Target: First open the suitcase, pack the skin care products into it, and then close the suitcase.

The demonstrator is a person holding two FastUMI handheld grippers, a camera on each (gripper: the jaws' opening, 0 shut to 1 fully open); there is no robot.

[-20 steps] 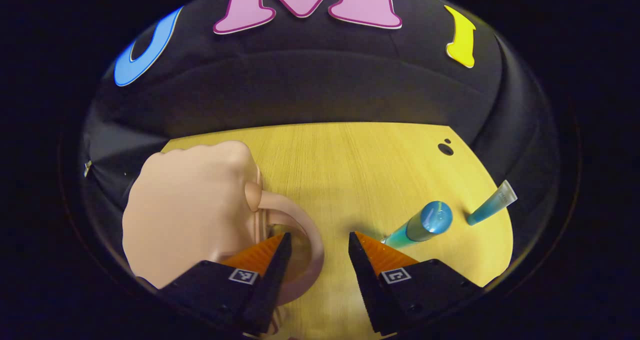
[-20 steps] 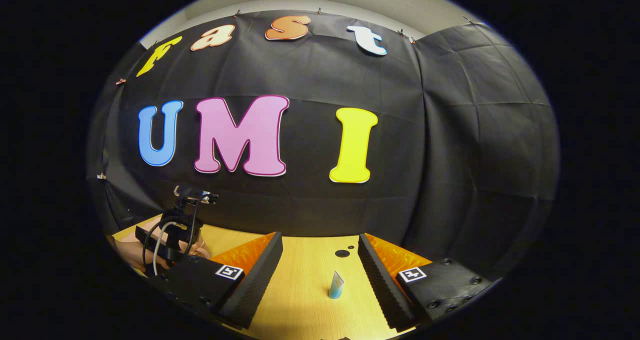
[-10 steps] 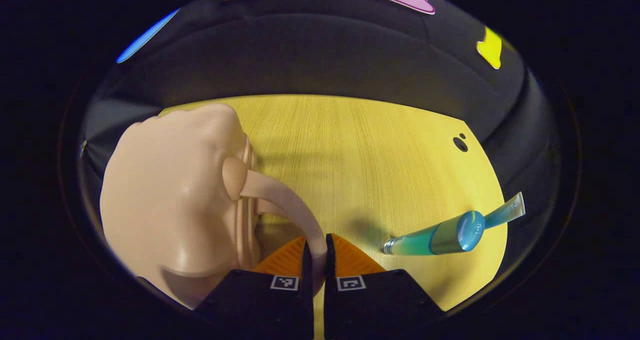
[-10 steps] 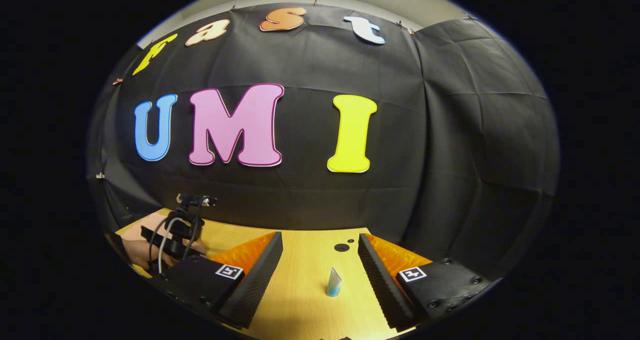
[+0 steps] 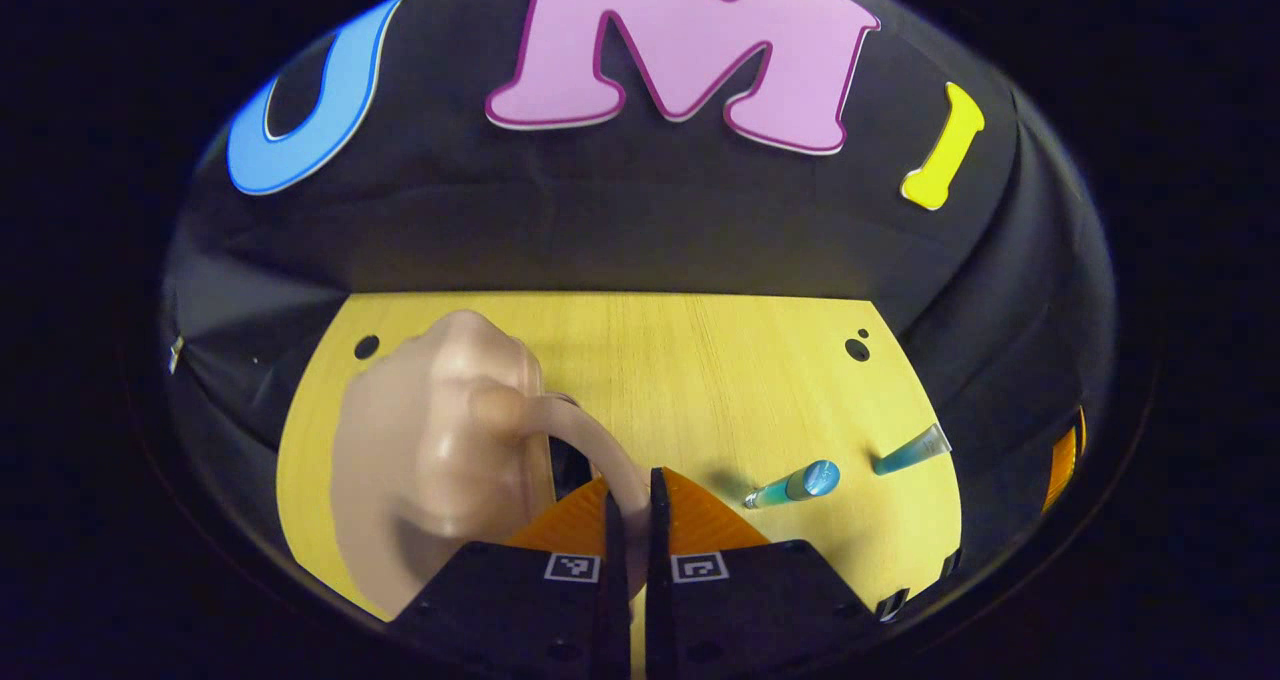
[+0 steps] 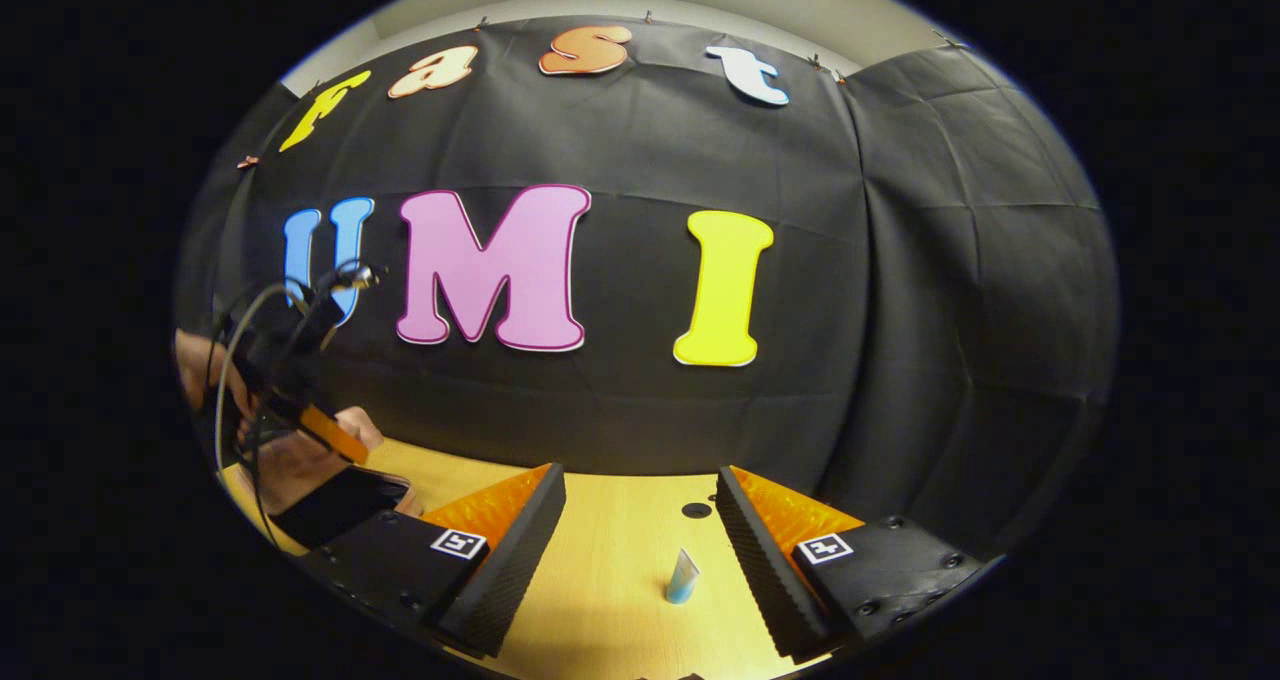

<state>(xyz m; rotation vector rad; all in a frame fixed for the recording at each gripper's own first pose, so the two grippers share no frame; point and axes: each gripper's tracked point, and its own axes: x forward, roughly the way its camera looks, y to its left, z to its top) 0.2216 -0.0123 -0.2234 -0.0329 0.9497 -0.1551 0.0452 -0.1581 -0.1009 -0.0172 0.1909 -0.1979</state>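
From the left gripper view I see my left gripper (image 5: 630, 520) pinching the curved handle (image 5: 600, 450) of the pale pink suitcase (image 5: 440, 460), both fingers pressed against the strap with almost no gap between them. The suitcase sits toward the left edge of the yellow wooden worktop (image 5: 700, 380), and its near shell is tipped up, with a dark gap showing at the seam beside the handle; I cannot tell what, if anything, is inside it. Out toward the right edge of the worktop lie the two skin care products, apart from each other and well apart from the suitcase: a teal bottle with a round blue cap (image 5: 795, 485), on its side nearer the middle, and a teal tube (image 5: 910, 450) beyond it, close to the right edge. Two small dark holes (image 5: 857, 348) mark the far right corner of the worktop and another sits at the far left corner. From the right gripper view my right gripper (image 6: 640, 535) is held low over the worktop with its fingers spread wide and nothing between them; the tube (image 6: 683, 576) lies ahead in the open space between the fingers, touching neither. At the left of that view the other gripper (image 6: 300, 380) is raised above the suitcase, held by a hand (image 6: 200, 370).
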